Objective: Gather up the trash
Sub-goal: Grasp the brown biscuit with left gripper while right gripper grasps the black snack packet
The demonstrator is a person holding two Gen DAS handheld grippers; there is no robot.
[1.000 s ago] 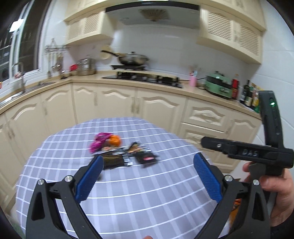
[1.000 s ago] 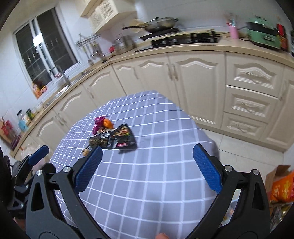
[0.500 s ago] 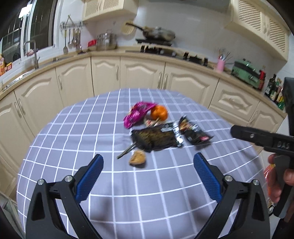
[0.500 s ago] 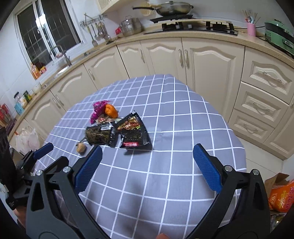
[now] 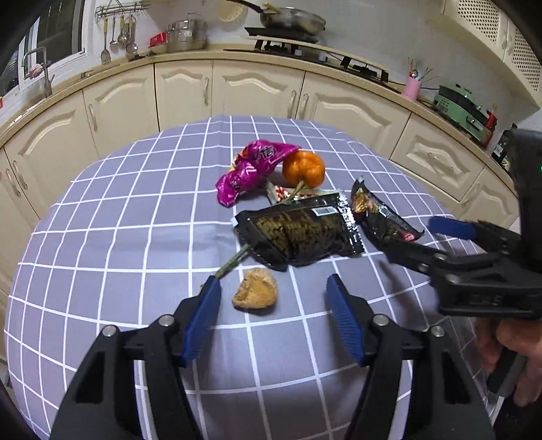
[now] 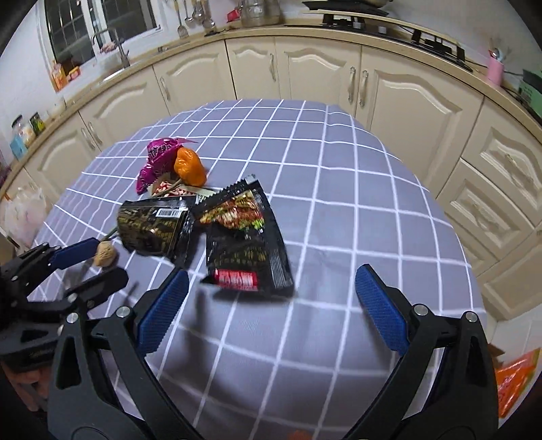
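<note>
Trash lies on a round table with a grey checked cloth (image 5: 118, 237). A brown scrap (image 5: 255, 292) lies between the tips of my open left gripper (image 5: 272, 298), untouched. Behind it are a black snack bag (image 5: 301, 233), a second black wrapper (image 5: 379, 216), a pink wrapper (image 5: 252, 169), an orange pepper (image 5: 303, 169) and a green stalk (image 5: 232, 262). My open right gripper (image 6: 267, 298) hovers just short of the second black wrapper (image 6: 247, 243). The right wrist view also shows the black bag (image 6: 152, 226), the pepper (image 6: 189, 166), the pink wrapper (image 6: 157, 159) and the scrap (image 6: 105, 254).
Cream kitchen cabinets (image 5: 257, 91) and a counter curve behind the table. A stove with a pan (image 5: 288, 20) stands at the back. An orange package (image 6: 515, 375) lies on the floor at the right of the table. A white plastic bag (image 6: 20, 216) sits at the left.
Both grippers have moved down and in toward the trash pile. The left gripper's fingers have narrowed and now stand either side of the brown scrap. The right gripper has come up to the black wrapper.
</note>
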